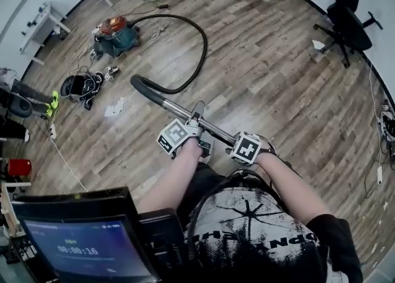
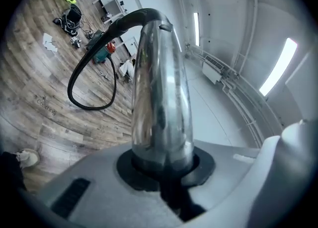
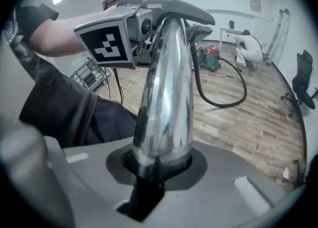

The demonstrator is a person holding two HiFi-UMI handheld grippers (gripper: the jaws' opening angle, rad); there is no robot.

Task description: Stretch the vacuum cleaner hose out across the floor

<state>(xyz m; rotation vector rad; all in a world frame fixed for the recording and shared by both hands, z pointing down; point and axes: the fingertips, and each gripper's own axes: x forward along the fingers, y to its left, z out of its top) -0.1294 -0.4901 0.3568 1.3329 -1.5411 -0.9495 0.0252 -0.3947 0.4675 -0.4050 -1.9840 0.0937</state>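
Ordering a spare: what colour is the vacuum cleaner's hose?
Black; the hose shows best in the head view.

The hose (image 1: 205, 44) is black, its tube (image 1: 179, 110) chrome-silver, the vacuum cleaner (image 1: 114, 36) teal-and-red, the floor (image 1: 278, 90) brown wood-grain.

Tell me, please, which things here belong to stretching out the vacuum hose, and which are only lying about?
For the job:
vacuum cleaner
black hose
metal tube

Lying about:
office chairs
paper scraps
bundle of black gear
white table
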